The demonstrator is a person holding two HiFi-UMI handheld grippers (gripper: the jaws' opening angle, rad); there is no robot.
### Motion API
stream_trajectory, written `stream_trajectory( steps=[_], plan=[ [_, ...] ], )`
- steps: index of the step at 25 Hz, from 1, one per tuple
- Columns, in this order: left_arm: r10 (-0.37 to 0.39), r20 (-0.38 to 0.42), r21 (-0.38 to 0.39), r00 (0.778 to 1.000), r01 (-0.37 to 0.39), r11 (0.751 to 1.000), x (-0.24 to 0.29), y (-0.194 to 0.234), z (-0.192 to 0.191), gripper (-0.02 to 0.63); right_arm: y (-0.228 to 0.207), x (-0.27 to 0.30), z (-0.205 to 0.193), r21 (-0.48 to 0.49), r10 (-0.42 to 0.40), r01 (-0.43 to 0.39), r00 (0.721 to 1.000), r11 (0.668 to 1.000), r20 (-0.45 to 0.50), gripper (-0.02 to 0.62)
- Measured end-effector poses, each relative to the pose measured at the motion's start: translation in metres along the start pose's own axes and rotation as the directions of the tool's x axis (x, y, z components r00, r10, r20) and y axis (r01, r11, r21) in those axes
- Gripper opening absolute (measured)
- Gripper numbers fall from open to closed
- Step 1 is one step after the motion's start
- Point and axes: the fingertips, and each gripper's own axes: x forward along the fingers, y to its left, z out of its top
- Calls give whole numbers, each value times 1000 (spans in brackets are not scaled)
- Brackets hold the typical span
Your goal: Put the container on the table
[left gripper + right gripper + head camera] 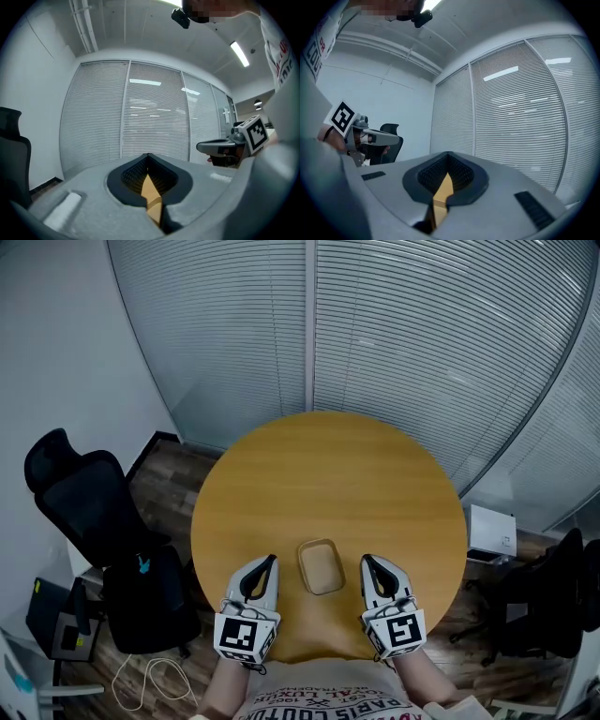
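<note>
A small, shallow tan container (321,566) sits on the round wooden table (328,465), near its front edge. My left gripper (270,564) rests on the table just left of the container, and my right gripper (367,563) rests just right of it. Neither touches it. Both point away from me, level with the tabletop. In the left gripper view my left gripper (148,157) is shut with nothing in it, and the right gripper (219,146) shows at the side. In the right gripper view my right gripper (448,156) is shut and empty, with the left gripper (380,138) off to the left.
A glass wall with blinds (375,334) curves behind the table. A black office chair (80,498) and a dark bag (150,606) stand at the left. A white box (491,531) and another dark chair (553,601) are at the right. A white cable (150,679) lies on the floor.
</note>
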Motion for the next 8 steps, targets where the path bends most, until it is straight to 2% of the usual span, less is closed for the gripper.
stream_trajectory(
  steps=[8],
  plan=[
    [-6,-9,-12,1000,6,1000,5,11,-7,6,6,11,-5,9,-5,6,1000,1000,-16,6]
  ],
)
